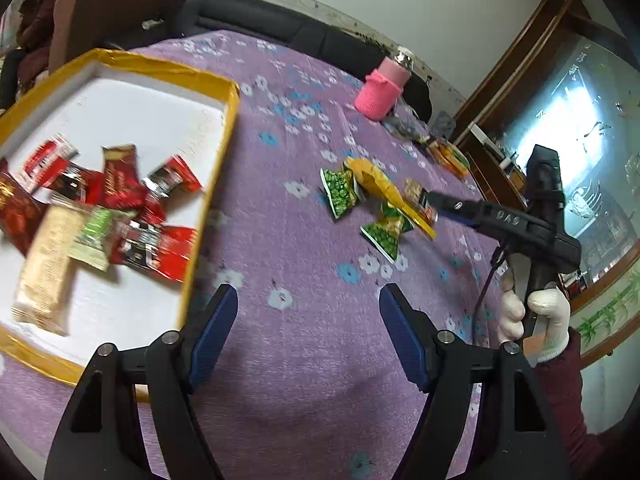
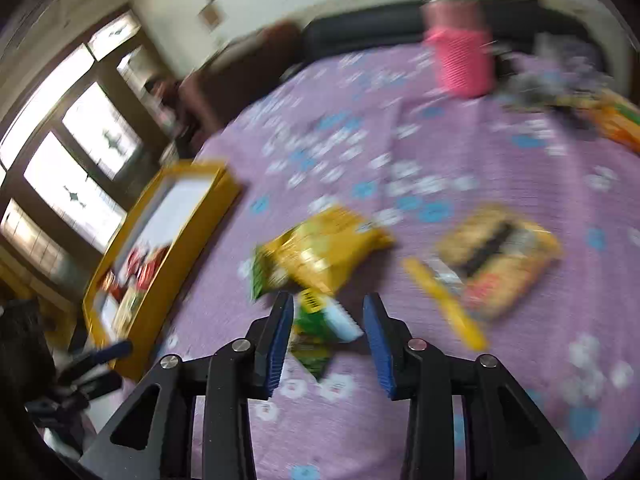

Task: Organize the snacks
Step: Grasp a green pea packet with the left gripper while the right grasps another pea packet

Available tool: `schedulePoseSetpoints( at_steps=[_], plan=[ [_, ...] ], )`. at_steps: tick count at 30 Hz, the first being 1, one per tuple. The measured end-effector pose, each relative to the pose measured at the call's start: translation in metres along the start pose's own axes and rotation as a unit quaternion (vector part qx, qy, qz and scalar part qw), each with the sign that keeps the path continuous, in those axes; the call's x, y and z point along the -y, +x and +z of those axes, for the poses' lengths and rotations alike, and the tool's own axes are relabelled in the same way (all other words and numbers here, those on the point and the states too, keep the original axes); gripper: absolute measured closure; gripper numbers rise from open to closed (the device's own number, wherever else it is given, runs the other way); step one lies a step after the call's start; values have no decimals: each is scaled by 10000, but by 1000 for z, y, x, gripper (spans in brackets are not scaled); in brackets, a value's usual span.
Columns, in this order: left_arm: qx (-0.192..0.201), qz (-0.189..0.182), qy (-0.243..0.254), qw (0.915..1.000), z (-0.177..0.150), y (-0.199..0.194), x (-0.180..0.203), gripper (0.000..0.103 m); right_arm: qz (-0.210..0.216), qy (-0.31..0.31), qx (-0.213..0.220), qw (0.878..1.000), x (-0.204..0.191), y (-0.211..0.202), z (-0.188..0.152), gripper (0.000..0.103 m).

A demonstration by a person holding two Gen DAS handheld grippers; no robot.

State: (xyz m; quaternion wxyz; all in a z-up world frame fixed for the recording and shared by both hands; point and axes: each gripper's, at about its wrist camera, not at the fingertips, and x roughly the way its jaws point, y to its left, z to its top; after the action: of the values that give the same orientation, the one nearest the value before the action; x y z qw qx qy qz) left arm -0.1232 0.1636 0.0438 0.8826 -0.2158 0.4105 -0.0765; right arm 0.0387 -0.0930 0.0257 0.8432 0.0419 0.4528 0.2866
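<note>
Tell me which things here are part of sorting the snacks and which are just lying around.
Part of the job:
- box with red packets
- loose green packets
- yellow packet
- left gripper, right gripper

Lying about:
- pink bottle
- sofa
- tablecloth

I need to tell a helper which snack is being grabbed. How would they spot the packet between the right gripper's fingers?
On the purple floral tablecloth, right of the yellow-rimmed box, lies a loose snack pile. It is the small green packet nearest the right gripper, with a pale blue end and a yellow barcode patch.
</note>
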Motion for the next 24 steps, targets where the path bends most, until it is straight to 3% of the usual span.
schedulePoseSetpoints(
  at_steps=[3,6,15,16,18,24],
  plan=[
    [-97,-40,89,9999,-4,6,9,30,-344,172,312,9988,10,-11,-4,42],
    [-131,-34,180,9997,-7,5,16,30,-176,287,128,9994,8,5,0,41],
    [72,541,546,9970,16,4,22,30,-602,-8,-43,9982,-23,48,-23,41],
    [79,608,637,9961,21,7,25,30,-600,-7,6,9982,-23,48,-25,43],
    [33,769,869,9932,32,20,33,30,-404,58,17,9992,-22,47,-25,64],
    [-386,994,1526,9825,61,69,53,30,-336,138,17,9993,-18,40,-26,69]
  ],
)
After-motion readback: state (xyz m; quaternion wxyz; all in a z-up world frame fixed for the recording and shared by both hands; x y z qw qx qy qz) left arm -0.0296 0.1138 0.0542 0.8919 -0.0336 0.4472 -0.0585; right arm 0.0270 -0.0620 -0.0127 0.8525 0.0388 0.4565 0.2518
